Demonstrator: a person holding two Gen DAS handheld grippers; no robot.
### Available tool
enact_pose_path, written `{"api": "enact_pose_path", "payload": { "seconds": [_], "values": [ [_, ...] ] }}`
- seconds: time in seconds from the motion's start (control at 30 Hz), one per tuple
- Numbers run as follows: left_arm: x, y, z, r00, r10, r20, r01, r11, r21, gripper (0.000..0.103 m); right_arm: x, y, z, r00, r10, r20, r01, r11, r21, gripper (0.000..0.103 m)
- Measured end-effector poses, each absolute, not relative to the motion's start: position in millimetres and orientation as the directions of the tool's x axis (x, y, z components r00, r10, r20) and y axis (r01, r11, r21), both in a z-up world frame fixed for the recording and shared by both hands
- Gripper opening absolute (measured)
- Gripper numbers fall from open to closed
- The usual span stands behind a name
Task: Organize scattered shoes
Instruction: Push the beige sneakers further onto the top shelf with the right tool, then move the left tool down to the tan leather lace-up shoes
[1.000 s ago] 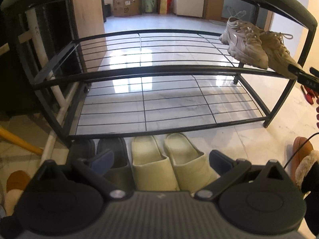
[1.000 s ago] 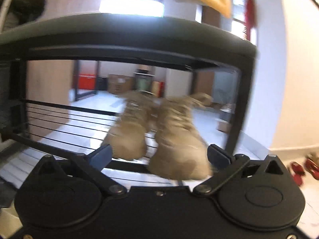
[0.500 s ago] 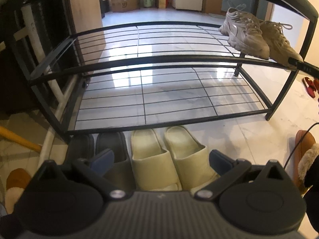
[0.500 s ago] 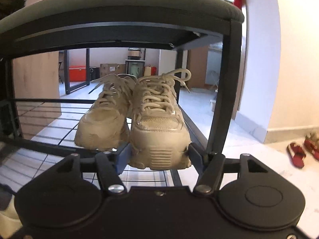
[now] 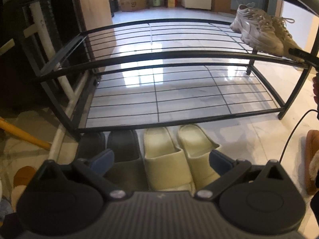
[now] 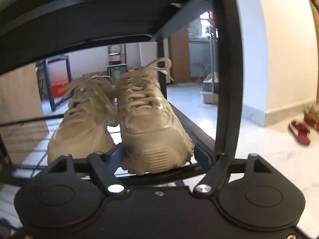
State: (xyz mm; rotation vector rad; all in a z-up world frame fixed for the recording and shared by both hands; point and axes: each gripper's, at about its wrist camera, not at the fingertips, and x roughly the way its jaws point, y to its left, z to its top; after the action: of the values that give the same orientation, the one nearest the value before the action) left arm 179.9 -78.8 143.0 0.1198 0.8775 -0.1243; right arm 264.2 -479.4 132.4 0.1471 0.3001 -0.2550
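Observation:
A black wire shoe rack stands before me. Two beige sneakers sit side by side at the right end of its middle shelf. My right gripper is shut on the toe of the right sneaker, which rests on the shelf next to the left sneaker. My left gripper is open and empty, low over a pair of cream slides and a pair of dark grey slides on the floor in front of the rack.
The rack's right post stands just right of the held sneaker. Red shoes lie on the floor at the right. A brown fur-lined slipper lies right of the slides. A yellow pole and a white pipe are at the left.
My right gripper closed on the right sneaker's toe and pushed in closer to the shelf. My left gripper dropped slightly toward the slides and stays open.

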Motion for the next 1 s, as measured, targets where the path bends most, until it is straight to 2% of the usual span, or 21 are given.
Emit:
{"api": "enact_pose_path", "payload": {
  "seconds": [0.07,0.17,0.23,0.37,0.53,0.63,0.7,0.87,1.0],
  "values": [
    [181.5,-74.6,144.2,0.634,-0.05,-0.771,0.135,0.99,0.047,0.102,252.3,-472.1,138.0,0.924,-0.24,-0.297,0.277,0.957,0.088,0.101],
    [182.7,-67.9,148.4,0.636,-0.054,-0.77,0.107,0.994,0.019,0.102,226.5,-455.6,149.6,0.944,-0.212,-0.253,0.238,0.968,0.079,0.103],
    [181.5,-63.0,150.7,0.637,-0.055,-0.769,0.091,0.996,0.004,0.102,210.7,-441.6,156.4,0.948,-0.161,-0.274,0.187,0.98,0.073,0.103],
    [175.9,-58.3,146.9,0.62,-0.053,-0.783,0.073,0.997,-0.01,0.102,183.4,-403.4,168.6,0.927,-0.006,-0.375,0.031,0.998,0.061,0.103],
    [168.8,-52.5,142.1,0.598,-0.05,-0.8,0.049,0.998,-0.026,0.102,161.9,-364.3,164.1,0.846,0.16,-0.508,-0.066,0.978,0.198,0.103],
    [164.6,-49.0,139.2,0.584,-0.049,-0.81,0.035,0.999,-0.035,0.102,155.3,-340.0,156.4,0.763,0.195,-0.617,-0.067,0.972,0.224,0.103],
    [161.8,-46.7,137.3,0.575,-0.049,-0.816,0.026,0.999,-0.041,0.102,148.8,-329.1,159.0,0.742,0.188,-0.643,-0.044,0.972,0.233,0.103],
    [153.1,-38.2,110.4,0.407,-0.115,-0.906,-0.019,0.991,-0.134,0.102,125.2,-344.4,180.2,0.787,0.165,-0.595,0.037,0.949,0.312,0.103],
    [152.3,-33.9,100.6,0.363,-0.118,-0.924,-0.057,0.987,-0.148,0.102,111.3,-374.1,185.4,0.812,0.12,-0.572,0.14,0.91,0.391,0.103]
  ]
}}
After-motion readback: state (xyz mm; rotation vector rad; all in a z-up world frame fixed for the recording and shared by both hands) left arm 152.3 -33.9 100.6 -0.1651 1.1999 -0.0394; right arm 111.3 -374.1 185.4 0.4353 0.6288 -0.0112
